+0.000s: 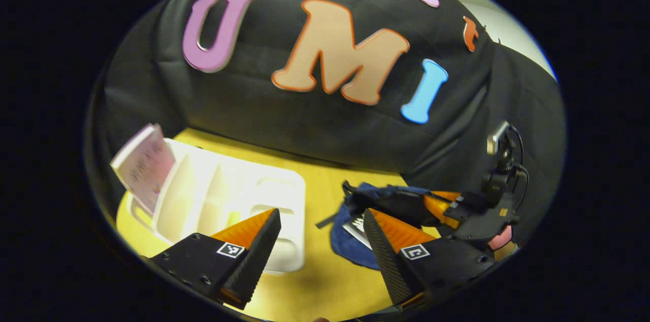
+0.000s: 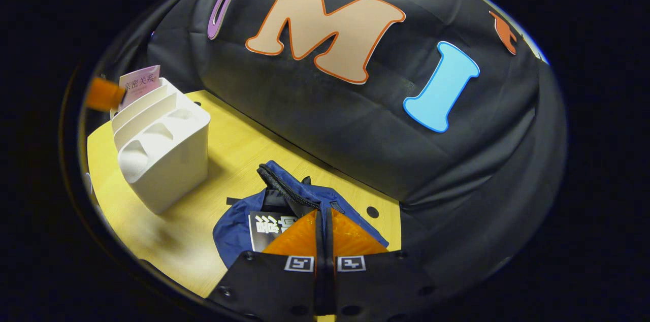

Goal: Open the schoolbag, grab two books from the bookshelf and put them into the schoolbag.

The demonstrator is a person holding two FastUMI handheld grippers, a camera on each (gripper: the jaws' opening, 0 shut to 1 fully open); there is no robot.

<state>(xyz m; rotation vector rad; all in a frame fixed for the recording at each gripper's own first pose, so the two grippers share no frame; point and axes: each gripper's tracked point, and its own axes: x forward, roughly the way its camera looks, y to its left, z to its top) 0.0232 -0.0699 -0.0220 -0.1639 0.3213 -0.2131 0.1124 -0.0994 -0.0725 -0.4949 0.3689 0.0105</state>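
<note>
Schoolbag (image 2: pixel 238 228) blue, unzipped (dark book (image 2: pixel 266 228) inside); right claw (image 2: pixel 324 225) closed, left claw (image 1: pixel 321 233) wide, empty

One schoolbag (image 2: pixel 238 228), blue, on one yellow table (image 2: pixel 167 233). One white bookshelf (image 2: pixel 162 144); compartments partly hidden, at least three dividers countable in right gripper view. Two books visible: one pink book (image 1: pixel 142 167) standing in bookshelf end slot, one dark-covered book (image 2: pixel 269 228) lying at schoolbag opening. Two grippers: left gripper (image 1: pixel 321 238), two fingers spread apart; right gripper (image 2: pixel 323 233), two fingers pressed together. One round hole (image 2: pixel 372 212) in tabletop beside schoolbag.
</note>
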